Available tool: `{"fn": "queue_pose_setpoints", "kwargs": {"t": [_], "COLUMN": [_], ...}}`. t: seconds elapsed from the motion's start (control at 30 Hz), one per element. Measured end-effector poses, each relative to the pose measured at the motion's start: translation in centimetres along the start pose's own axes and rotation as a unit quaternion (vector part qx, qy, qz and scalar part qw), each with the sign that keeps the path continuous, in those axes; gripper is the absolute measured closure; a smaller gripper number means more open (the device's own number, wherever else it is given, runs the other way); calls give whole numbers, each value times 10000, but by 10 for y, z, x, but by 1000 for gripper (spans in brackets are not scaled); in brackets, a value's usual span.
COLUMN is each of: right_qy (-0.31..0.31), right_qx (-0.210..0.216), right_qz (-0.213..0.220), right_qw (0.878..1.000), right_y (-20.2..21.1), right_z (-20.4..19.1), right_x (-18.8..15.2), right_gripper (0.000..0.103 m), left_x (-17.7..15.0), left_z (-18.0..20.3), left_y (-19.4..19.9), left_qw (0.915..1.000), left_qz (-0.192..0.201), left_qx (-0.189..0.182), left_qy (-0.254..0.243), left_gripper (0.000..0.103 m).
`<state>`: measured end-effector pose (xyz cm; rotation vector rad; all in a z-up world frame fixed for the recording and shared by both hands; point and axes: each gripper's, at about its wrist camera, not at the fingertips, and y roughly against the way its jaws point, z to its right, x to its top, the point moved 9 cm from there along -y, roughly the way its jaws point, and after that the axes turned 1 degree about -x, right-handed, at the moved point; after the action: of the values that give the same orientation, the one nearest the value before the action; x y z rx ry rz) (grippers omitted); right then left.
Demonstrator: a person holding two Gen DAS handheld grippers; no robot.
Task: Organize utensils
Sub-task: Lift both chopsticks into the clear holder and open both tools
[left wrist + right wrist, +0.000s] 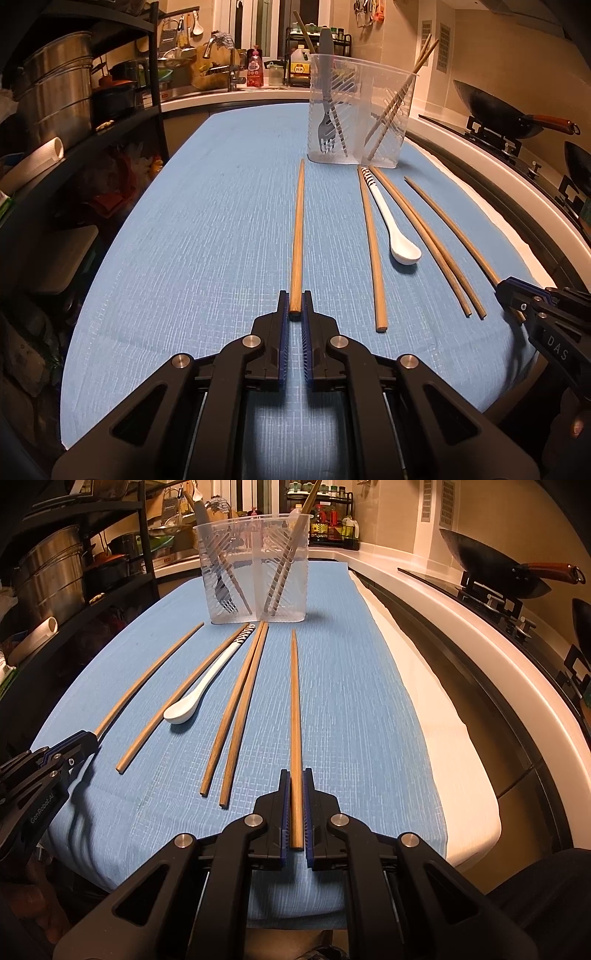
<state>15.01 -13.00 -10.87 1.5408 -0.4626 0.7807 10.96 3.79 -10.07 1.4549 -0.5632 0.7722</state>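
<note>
My left gripper (pixel 294 306) is shut on the near end of a wooden chopstick (pixel 297 236) that lies along the blue cloth (pixel 207 221). My right gripper (pixel 294 794) is shut on another wooden chopstick (pixel 294 709), also seen in the left wrist view (pixel 450 229). Between them lie a single chopstick (pixel 372 251), a white spoon (pixel 391 225) and a pair of chopsticks (pixel 424 240). A clear plastic utensil holder (pixel 360 110) stands at the far end, with a fork (pixel 325 125) in its left compartment and chopsticks (pixel 399 96) in its right.
A stove with a black wok (pixel 498 110) runs along the right. Dark shelves with steel pots (pixel 55 96) stand on the left. A white counter edge (pixel 461 657) borders the cloth on the right. A sink and bottles are behind the holder.
</note>
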Motion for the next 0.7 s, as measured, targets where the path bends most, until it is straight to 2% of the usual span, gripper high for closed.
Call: {"fn": "queue_pose_setpoints", "kwargs": {"t": [0.27, 0.53, 0.7], "right_qy": [37, 126, 219], "right_qx": [-31, -55, -21], "right_qz": [292, 1097, 1542], "right_qw": [9996, 9939, 9878], "right_y": [15, 63, 95], "right_z": [1, 4, 5], "right_x": [8, 38, 68], "right_gripper": [96, 96, 96], "left_x": [9, 33, 64], "left_z": [4, 9, 12], "left_y": [19, 60, 89], "left_qw": [9995, 9954, 9905], "left_qz": [300, 904, 1318], "left_qx": [-53, -132, -256], "left_qy": [-117, -300, -309], "left_gripper": [96, 96, 96]}}
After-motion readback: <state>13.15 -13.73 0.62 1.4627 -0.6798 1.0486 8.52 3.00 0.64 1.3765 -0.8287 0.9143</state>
